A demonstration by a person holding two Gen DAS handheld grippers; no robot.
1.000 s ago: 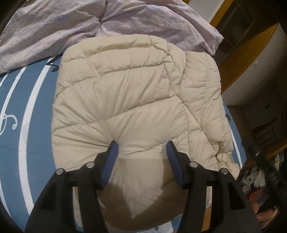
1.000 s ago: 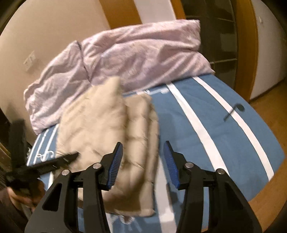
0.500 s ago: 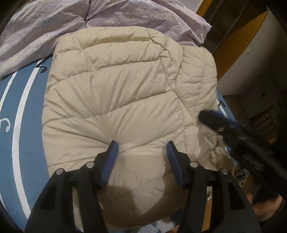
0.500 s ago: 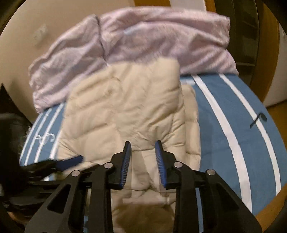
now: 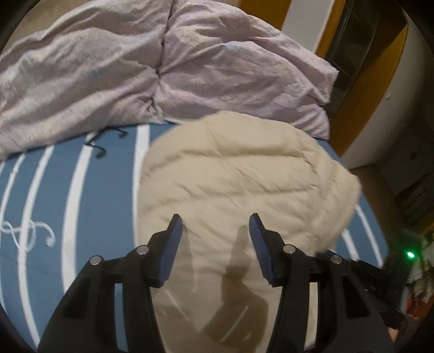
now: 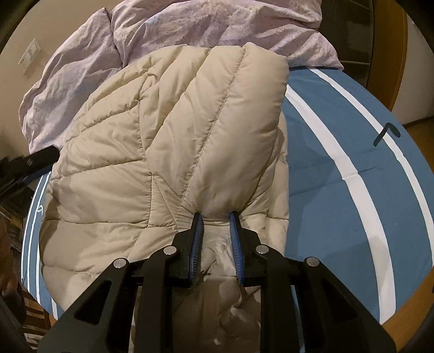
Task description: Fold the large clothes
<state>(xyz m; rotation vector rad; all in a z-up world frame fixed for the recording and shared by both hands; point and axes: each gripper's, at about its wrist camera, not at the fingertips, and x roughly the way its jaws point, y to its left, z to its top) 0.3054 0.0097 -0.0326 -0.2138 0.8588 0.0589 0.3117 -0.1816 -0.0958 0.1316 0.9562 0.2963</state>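
My right gripper (image 6: pixel 216 224) is nearly closed, its blue pads (image 6: pixel 197 239) pinching a bunched fold of the beige quilted jacket (image 6: pixel 168 130). The fabric puckers up between the two pads and spreads out ahead of them in puffy stitched panels. Beyond the far edge of the jacket lies a rumpled lilac duvet (image 6: pixel 190 24). To the right of this gripper the blue bedspread with white stripes (image 6: pixel 352 152) is bare, with a small dark music-note mark (image 6: pixel 386 133) printed on it. Off to the left, at the jacket's side, the dark tip of my other gripper shows.

My left gripper (image 5: pixel 213 229) hangs with its jaws wide apart and holds nothing; the jacket (image 5: pixel 244 184) lies below and ahead of it, blurred at its right edge. The gripper's shadow falls on the near part of the fabric. To its left runs the striped bedspread (image 5: pixel 103 195), and farther ahead the duvet (image 5: pixel 135 70) is heaped across the bed. Far right, a small green light (image 5: pixel 410 254) glows.
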